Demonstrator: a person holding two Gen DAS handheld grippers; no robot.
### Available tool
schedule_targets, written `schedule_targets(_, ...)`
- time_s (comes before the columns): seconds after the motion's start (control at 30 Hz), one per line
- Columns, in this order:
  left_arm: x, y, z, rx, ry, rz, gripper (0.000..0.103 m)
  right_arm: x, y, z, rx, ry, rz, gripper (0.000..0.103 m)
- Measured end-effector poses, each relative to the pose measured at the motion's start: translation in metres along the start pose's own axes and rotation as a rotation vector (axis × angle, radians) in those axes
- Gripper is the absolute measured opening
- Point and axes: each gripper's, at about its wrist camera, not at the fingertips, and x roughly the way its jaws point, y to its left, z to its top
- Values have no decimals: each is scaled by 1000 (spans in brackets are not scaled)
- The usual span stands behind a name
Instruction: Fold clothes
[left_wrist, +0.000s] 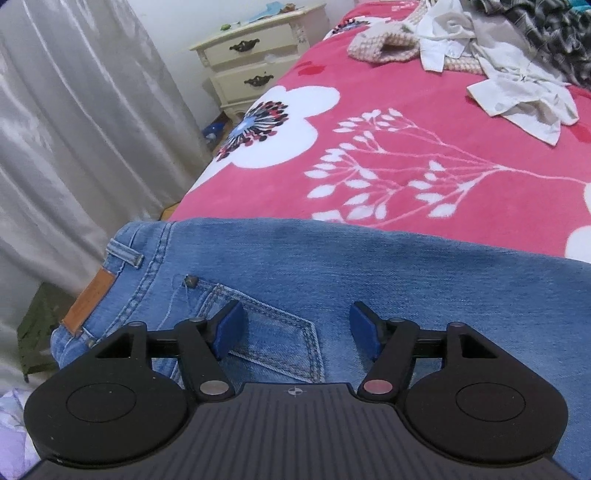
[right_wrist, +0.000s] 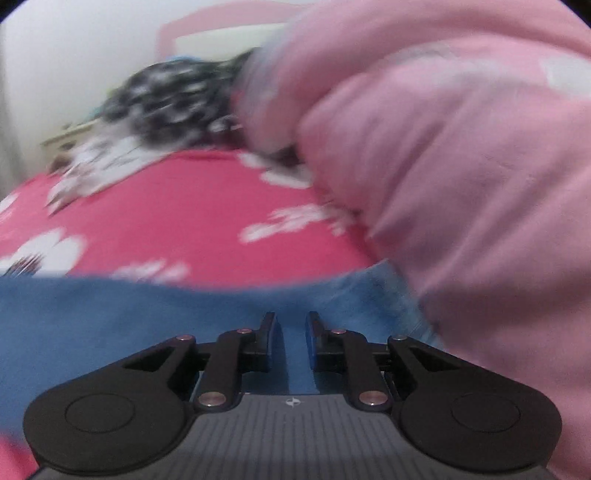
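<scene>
- Jeans (left_wrist: 369, 280) lie flat along the near edge of the bed, on the pink flowered blanket (left_wrist: 424, 155); waistband with belt loop and brown leather patch (left_wrist: 90, 299) at the left end, overhanging toward the curtain (left_wrist: 74, 129).
- Left gripper (left_wrist: 295, 328) hovers over the back pocket (left_wrist: 280, 339), jaws spread wide, nothing between the pads.
- Right gripper (right_wrist: 291, 332) sits over plain blue denim further along the jeans (right_wrist: 110, 321); jaws nearly together, narrow gap left, no cloth visibly pinched. View is blurred.
- Pale pink garment (right_wrist: 461, 184) bulks up just right of the right gripper.
- Unfolded pile at the far end of the bed: white shirt (left_wrist: 517, 99), dark patterned cloth (left_wrist: 546, 33).
- Cream nightstand (left_wrist: 255, 55) beside the bed.
</scene>
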Motion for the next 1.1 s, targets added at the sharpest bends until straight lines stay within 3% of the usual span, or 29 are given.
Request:
schedule_targets(0.03,0,0,0,-3,3,3,65,8,-4,7,-23,-19,-28,15)
schedule_targets(0.07,0,0,0,-9,6,5,65,12,-5,11,-36,-29,-68,11)
schedule_targets(0.2,-1,-1,0,-24,11,13,65,19,-6,16,4,-33,-81,12)
schedule_targets(0.33,-1,1,-2,-20,6,10,66,-30,4,4,65,-135,-11,19)
schedule_targets(0.4,0,3,-3,-32,0,4,70,-52,14,-5,39,-144,7,23)
schedule_targets(0.57,0,8,-5,-56,-9,-13,72,-23,2,-21,79,5,-95,22)
schedule_targets(0.7,-9,10,-7,-42,-20,-3,71,-22,5,-6,78,-13,-143,23)
schedule_targets(0.83,-44,14,-19,37,-111,11,71,-57,22,-3,75,-106,-32,23)
schedule_targets(0.93,-65,24,-31,38,-109,-2,71,-50,41,-14,-40,-20,54,25)
schedule_targets(1.0,-78,37,-37,-4,-112,-9,71,-33,38,-26,-70,76,-7,25)
schedule_targets(1.1,-106,64,-44,-134,-149,-89,71,-39,18,-25,71,61,-13,25)
